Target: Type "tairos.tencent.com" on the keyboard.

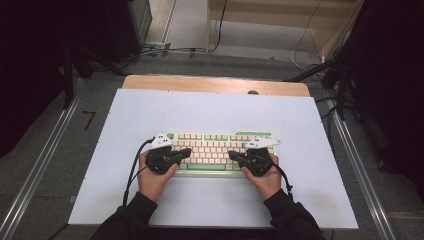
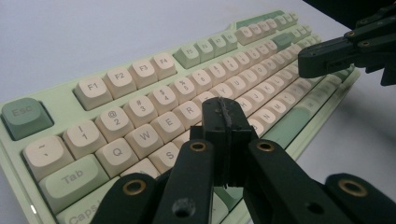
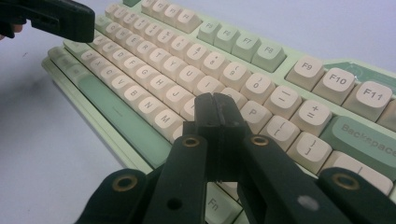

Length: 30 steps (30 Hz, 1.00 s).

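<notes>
Two closed, empty grippers are held over the keyboard (image 1: 220,150), whose long axis runs left-right: left gripper (image 2: 227,119) above its left half, right gripper (image 3: 215,112) above its right.

Matt plastic keyboard (image 1: 220,149), smooth white board (image 1: 150,112), wooden table edge (image 1: 200,83)
</notes>
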Available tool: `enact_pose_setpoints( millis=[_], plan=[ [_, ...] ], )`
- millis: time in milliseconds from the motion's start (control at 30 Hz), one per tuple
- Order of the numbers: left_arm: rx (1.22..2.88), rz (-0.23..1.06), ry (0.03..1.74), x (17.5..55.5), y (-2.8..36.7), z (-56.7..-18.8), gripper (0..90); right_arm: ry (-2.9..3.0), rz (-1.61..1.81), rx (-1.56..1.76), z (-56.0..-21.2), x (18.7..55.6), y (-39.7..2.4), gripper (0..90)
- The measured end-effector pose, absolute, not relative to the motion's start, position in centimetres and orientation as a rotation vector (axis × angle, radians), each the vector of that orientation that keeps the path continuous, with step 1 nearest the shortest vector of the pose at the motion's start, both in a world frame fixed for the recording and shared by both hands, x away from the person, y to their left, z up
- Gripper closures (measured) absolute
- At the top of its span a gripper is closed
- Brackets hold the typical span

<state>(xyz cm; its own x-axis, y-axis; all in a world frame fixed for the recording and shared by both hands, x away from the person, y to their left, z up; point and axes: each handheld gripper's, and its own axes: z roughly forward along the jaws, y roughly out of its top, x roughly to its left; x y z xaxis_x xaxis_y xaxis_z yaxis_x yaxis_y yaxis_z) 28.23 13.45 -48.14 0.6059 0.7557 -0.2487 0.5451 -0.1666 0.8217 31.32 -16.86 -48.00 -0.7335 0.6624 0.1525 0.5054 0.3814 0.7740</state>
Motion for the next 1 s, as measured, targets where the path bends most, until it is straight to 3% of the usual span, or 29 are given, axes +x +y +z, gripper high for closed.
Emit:
enact_pose_setpoints(
  millis=[1000],
  plan=[
    [1.923, 0.254, 1.051, 28.4, 12.1, -49.4, 90.0, 2.45, 1.275, 1.051, -48.0, 31.8, -16.4, 88.0]
  ],
)
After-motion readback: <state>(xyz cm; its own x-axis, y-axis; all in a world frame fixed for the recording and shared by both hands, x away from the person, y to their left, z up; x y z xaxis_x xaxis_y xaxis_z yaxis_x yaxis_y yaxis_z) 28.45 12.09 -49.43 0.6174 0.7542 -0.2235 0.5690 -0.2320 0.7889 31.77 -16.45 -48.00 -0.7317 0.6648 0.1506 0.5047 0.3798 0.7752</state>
